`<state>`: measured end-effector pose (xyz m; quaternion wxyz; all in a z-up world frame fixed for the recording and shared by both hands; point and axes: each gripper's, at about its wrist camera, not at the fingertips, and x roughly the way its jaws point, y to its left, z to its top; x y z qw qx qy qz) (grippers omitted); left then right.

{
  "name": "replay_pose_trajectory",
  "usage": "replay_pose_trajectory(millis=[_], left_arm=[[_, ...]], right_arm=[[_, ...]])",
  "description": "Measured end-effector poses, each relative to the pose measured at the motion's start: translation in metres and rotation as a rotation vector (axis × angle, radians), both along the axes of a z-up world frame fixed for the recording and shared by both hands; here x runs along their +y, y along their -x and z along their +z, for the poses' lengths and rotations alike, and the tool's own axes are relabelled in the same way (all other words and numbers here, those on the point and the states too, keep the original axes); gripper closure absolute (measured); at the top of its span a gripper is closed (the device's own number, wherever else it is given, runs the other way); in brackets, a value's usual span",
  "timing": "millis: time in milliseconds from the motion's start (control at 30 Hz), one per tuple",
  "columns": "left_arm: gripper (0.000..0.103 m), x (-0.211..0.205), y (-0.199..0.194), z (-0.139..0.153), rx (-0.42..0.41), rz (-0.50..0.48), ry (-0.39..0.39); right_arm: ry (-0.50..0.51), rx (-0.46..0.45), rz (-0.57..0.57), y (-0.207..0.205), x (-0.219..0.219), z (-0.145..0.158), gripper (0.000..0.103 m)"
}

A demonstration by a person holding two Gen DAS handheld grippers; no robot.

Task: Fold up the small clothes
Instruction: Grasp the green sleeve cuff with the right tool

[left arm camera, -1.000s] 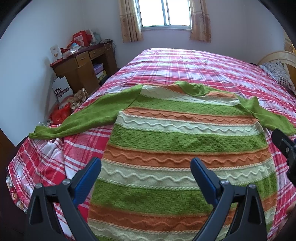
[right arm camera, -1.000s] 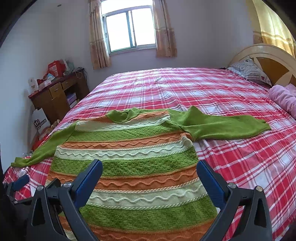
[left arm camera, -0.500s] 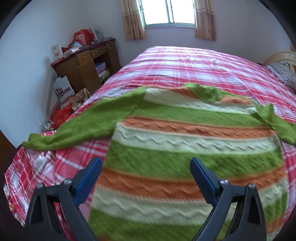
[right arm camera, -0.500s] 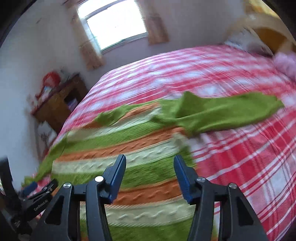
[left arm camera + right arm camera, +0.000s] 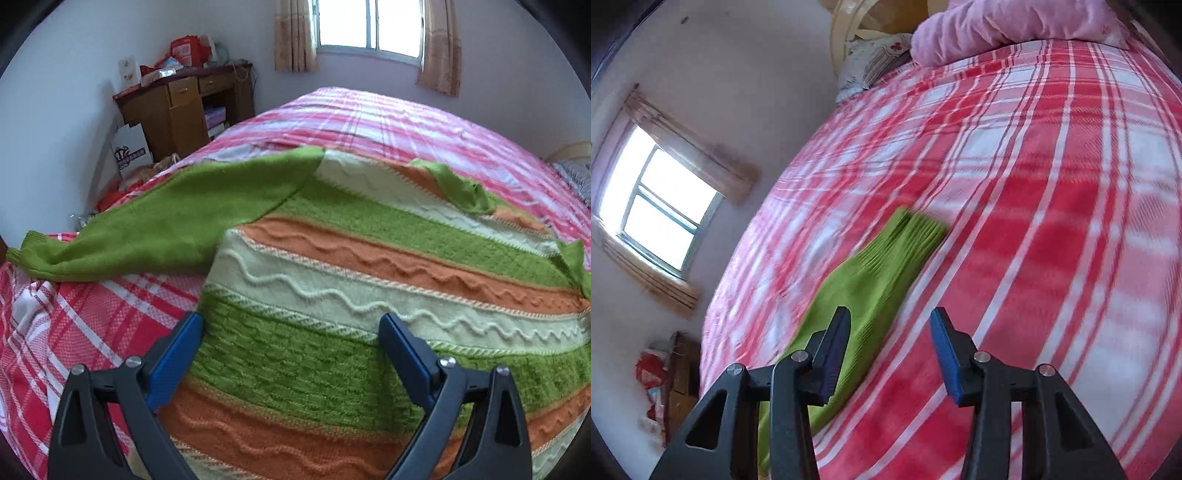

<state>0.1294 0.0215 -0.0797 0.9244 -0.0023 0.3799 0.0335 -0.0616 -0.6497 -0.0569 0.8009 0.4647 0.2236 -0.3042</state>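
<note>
A knit sweater [image 5: 369, 258] with green, orange and cream stripes lies flat on the red plaid bedspread [image 5: 74, 317]. Its plain green left sleeve [image 5: 159, 229] stretches out toward the bed's left edge. My left gripper [image 5: 290, 328] hovers low and open over the sweater's left side, below the armpit, with nothing held. In the right wrist view, the right sleeve [image 5: 871, 280] lies on the bedspread [image 5: 1052, 221], ribbed cuff [image 5: 916, 229] farthest from me. My right gripper [image 5: 890, 325] is rolled, just short of the cuff, and its jaws are closing. Its pads grip nothing.
A cluttered wooden desk [image 5: 184, 107] and a white paper bag [image 5: 131, 147] stand left of the bed. A window [image 5: 369, 26] is behind. A pink quilt [image 5: 997, 26], a pillow [image 5: 871, 62] and the headboard [image 5: 846, 33] sit at the bed's head.
My right gripper swung right from the sweater's body to the right sleeve, rolled, and its jaws narrowed. My left gripper moved lower and closer to the sweater's left side, still open.
</note>
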Motion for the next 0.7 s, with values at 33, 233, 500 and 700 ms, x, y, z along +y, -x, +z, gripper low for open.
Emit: replay_pose_trajectory(millis=[33,233,500,700], left_arm=[[0.002,-0.001,0.001,-0.002,0.010,-0.003,0.012],[0.000,-0.007,0.001,-0.005,0.021,-0.015,-0.004],[0.000,-0.008,-0.001,-0.004,0.011,-0.015,0.000],[0.000,-0.008,-0.001,-0.002,0.004,-0.018,0.012]], right_arm=[[-0.017,0.011,0.000,-0.003,-0.010,-0.004,0.061],[-0.035,-0.015,-0.017,-0.029,-0.045,-0.017,0.067],[0.005,0.012,-0.010,-0.039,-0.051,-0.020,0.092],[-0.021,-0.054,0.008,-0.017,-0.045,-0.004,0.097]])
